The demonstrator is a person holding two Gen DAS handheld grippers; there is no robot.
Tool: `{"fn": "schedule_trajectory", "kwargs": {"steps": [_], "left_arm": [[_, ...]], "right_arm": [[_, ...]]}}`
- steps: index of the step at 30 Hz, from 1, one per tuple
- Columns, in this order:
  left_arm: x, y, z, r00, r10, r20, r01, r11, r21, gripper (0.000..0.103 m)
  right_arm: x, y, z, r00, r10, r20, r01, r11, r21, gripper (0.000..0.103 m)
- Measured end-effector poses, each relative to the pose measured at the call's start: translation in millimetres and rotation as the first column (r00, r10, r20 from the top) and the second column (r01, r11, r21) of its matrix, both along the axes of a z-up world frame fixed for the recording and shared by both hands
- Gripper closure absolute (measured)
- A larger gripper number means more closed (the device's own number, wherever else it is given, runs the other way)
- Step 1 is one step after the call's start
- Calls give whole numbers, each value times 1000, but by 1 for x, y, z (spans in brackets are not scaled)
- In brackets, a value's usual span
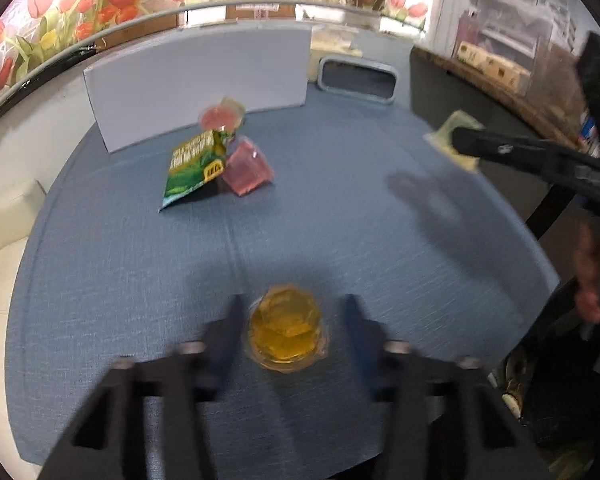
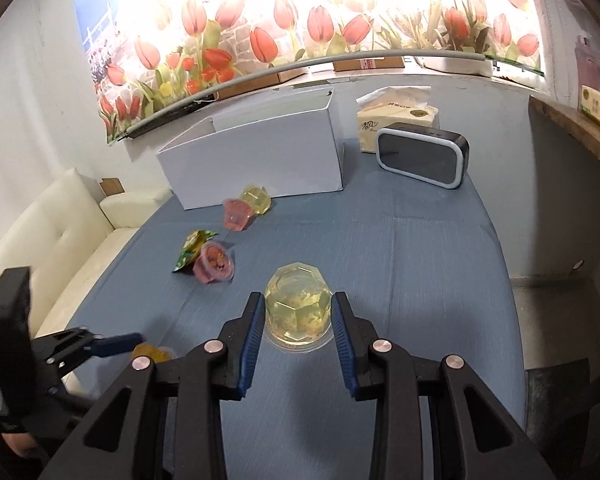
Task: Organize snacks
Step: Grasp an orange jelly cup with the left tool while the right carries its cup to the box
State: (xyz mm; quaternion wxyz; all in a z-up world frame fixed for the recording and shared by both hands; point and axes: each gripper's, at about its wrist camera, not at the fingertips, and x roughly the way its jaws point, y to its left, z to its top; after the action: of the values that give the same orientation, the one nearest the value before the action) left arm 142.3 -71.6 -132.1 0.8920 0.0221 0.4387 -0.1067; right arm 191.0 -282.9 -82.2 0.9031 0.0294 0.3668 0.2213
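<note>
The right gripper [image 2: 299,320] is clamping a pale yellow jelly cup [image 2: 298,314] between its blue pads [image 2: 253,336], cup upside down with its rim at the bottom, held above the blue tablecloth [image 2: 420,260]; the left wrist view is showing the same cup [image 1: 456,140] pinched at the tip of the right gripper [image 1: 466,142] off to the right, clear of the cloth, with its shadow falling below. The left gripper [image 1: 290,320] is sitting wide apart around an orange jelly cup [image 1: 286,330] that is resting on the cloth, fingers [image 1: 228,332] standing on either side of it, gaps showing on both sides, view blurred. In the right wrist view the left gripper [image 2: 136,340] is coming in from the lower left with the orange cup [image 2: 152,352] just beside its tip. Near the middle of the table a pink jelly cup [image 2: 214,266] is lying tipped on its side, touching a green snack packet [image 2: 190,250]. Further back another pink jelly cup [image 2: 238,216] and a yellow jelly cup [image 2: 258,200] are lying side by side, just in front of the white open box [image 2: 260,152]. Inside of the box is not visible. A tissue pack [image 2: 396,120] and a dark speaker [image 2: 422,156] are standing at the far right of the cloth, beside the box.
</note>
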Motion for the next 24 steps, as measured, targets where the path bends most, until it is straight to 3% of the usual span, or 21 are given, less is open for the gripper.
{"fn": "schedule_trajectory", "kwargs": {"steps": [12, 18, 24], "left_arm": [[-1, 3, 15, 999, -23, 36, 25, 998, -51, 64], [12, 16, 47, 996, -10, 89, 18, 996, -88, 64], [43, 38, 98, 985, 11, 170, 7, 994, -105, 64]], "right_arm": [[-11, 3, 2, 1000, 1, 10, -1, 1000, 28, 66], [-5, 20, 14, 999, 38, 33, -38, 999, 14, 66], [22, 42, 42, 994, 72, 87, -72, 997, 2, 66]]}}
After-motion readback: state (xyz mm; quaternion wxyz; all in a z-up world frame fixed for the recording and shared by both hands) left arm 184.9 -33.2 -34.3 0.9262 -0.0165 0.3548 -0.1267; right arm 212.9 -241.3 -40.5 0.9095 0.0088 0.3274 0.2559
